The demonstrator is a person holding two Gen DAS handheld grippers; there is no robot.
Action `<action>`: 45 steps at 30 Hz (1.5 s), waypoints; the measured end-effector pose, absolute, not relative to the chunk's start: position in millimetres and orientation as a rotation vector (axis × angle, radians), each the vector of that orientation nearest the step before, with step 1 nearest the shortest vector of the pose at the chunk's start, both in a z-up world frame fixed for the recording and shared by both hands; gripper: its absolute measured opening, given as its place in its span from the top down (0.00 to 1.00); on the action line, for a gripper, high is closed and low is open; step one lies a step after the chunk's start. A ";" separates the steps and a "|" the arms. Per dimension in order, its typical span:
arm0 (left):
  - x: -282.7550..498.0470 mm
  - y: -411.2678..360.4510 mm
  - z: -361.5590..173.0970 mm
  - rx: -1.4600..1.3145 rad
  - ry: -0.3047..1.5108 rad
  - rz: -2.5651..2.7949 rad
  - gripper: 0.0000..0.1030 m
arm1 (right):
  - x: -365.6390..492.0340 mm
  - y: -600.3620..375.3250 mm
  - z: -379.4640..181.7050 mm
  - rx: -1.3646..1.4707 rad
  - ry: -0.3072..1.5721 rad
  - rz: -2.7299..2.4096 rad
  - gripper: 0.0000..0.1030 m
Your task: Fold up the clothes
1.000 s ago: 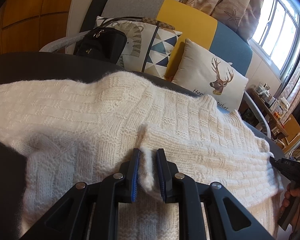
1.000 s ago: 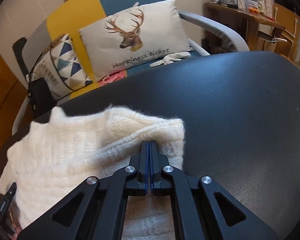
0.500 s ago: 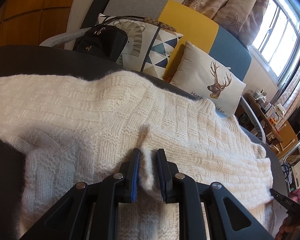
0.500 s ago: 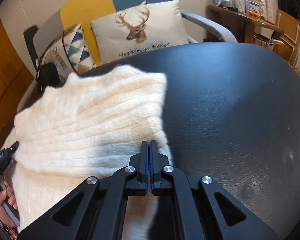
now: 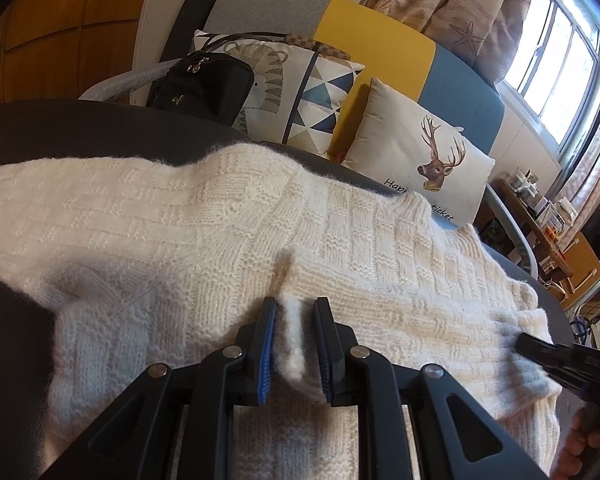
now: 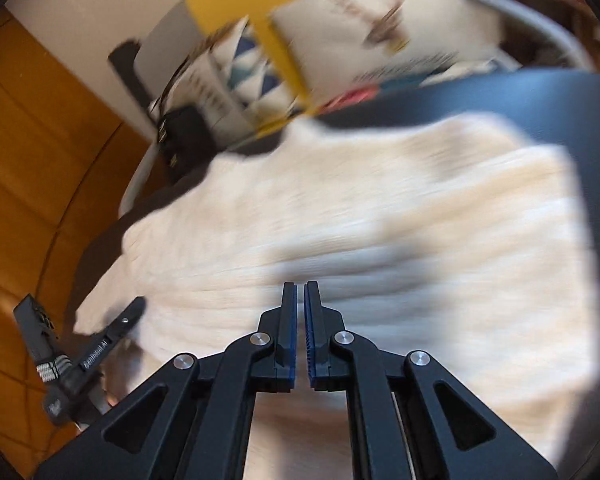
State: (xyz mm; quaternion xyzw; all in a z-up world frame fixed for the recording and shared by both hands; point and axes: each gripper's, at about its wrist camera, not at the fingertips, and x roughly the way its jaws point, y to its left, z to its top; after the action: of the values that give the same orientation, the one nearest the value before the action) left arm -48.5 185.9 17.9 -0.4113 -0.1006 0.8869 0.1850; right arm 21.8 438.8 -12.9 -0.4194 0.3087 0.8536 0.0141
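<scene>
1. A cream knitted sweater (image 5: 204, 232) is lying spread over a dark round table (image 5: 60, 132), partly folded, with one section already laid across the body.

2. The left gripper (image 5: 296, 344) is pinching a raised ridge of knit between its blue-padded jaws, holding a fold near the garment's middle, close to the near edge.

3. The right gripper (image 6: 300, 336) is hovering over the sweater's right half; its jaws are parting slightly, a thin gap is showing between the pads, and no wool appears to be caught in them. The right wrist view is smeared, so detail there is uncertain.

4. In the left wrist view the right gripper's tip is lying at the sweater's right edge, with part of a hand (image 5: 584, 440) visible beneath it.

5. Behind the table, a deer-print cushion (image 5: 420, 160), a triangle-patterned cushion (image 5: 320, 96) and a black bag (image 5: 204, 88) are sitting on a grey, yellow and blue sofa (image 5: 376, 44).

6. Risk, as a judgement: the loose, fluffy knit may be slumping once freed, so the laid section could slide or spring open.

7. A second risk: a sideways tug from the left pinch could drag the whole sweater across the smooth tabletop and skew the fold.

8. Fibres snagging on the ribbed pads could also lift the layer again.
</scene>
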 end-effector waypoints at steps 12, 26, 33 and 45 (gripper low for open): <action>-47.6 176.0 13.0 -1.144 -0.398 2.461 0.83 | -13.5 391.3 3.8 -1.329 0.682 2.731 0.93; -47.9 174.3 10.0 -1.133 -0.440 2.444 0.83 | -47.4 321.0 -1.9 -1.478 0.705 2.862 0.97; -48.5 174.0 9.1 -1.132 -0.451 2.440 0.83 | 9.5 364.4 21.2 -1.309 0.667 2.794 0.97; -48.5 177.8 9.6 -1.128 -0.424 2.454 0.83 | 100.7 460.4 7.6 -1.064 0.766 2.580 0.93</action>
State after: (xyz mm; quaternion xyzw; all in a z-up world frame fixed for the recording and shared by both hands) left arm -48.5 177.8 9.6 -0.4041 -0.1520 0.8790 0.2022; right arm 100.7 460.4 7.6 -0.3649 0.2627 0.8847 0.1234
